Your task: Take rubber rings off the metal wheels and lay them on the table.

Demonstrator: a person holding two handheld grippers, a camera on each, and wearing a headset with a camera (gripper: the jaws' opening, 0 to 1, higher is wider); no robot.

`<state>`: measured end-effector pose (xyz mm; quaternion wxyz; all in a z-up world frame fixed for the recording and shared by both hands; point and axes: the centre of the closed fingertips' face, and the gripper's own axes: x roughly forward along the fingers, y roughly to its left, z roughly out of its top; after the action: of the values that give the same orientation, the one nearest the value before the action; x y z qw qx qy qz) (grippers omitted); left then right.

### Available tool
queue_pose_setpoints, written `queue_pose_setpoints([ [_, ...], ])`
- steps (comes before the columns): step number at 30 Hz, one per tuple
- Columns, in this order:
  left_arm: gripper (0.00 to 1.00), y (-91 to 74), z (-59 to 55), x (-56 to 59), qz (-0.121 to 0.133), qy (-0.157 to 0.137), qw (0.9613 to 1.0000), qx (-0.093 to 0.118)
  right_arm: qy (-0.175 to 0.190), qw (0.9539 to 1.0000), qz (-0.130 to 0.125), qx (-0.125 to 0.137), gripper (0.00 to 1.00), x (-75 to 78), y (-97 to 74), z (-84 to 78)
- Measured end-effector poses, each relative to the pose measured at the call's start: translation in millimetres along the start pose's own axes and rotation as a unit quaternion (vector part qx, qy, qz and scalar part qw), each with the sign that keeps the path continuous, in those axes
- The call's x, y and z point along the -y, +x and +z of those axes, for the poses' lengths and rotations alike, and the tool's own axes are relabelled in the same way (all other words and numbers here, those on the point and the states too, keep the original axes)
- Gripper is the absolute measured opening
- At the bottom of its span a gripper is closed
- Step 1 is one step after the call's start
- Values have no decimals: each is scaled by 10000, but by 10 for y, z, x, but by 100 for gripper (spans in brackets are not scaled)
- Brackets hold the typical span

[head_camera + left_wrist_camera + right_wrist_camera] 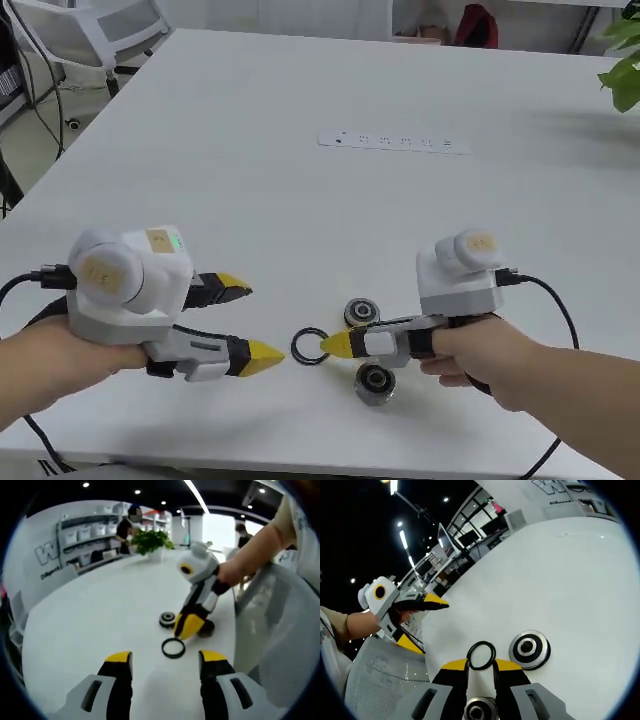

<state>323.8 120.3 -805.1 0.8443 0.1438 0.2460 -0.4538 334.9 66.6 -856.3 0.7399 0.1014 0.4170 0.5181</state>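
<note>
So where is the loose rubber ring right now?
In the head view the rubber ring lies flat on the table, just off the tip of the right gripper, between it and the left gripper, with a metal wheel close by.

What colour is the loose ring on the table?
The ring is black, clearest in the left gripper view.

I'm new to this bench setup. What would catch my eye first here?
A loose black rubber ring lies on the white table, just off the tips of the right gripper. Two metal wheels sit beside it, and the left gripper faces them, open.
</note>
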Motion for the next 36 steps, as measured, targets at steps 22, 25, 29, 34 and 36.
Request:
queue_pose_setpoints([
  [22, 54, 108, 163, -39, -88, -10, 10000, 25, -295, 9982, -40, 512, 24, -28, -351, 297],
  [25, 54, 147, 199, -32, -116, 8, 9999, 24, -318, 9976, -53, 619, 24, -2, -416, 340],
  [29, 54, 194, 237, -33, -144, 36, 9999, 22, -309, 9969, -98, 713, 26, 52, -473, 370],
  [34, 54, 257, 273, -30, -191, 62, 9998, 6, -307, 9959, -200, 830, 28, 154, -554, 406],
  [36, 54, 284, 280, -28, -224, 81, 9997, -18, -334, 9954, -241, 863, 29, 194, -583, 413],
])
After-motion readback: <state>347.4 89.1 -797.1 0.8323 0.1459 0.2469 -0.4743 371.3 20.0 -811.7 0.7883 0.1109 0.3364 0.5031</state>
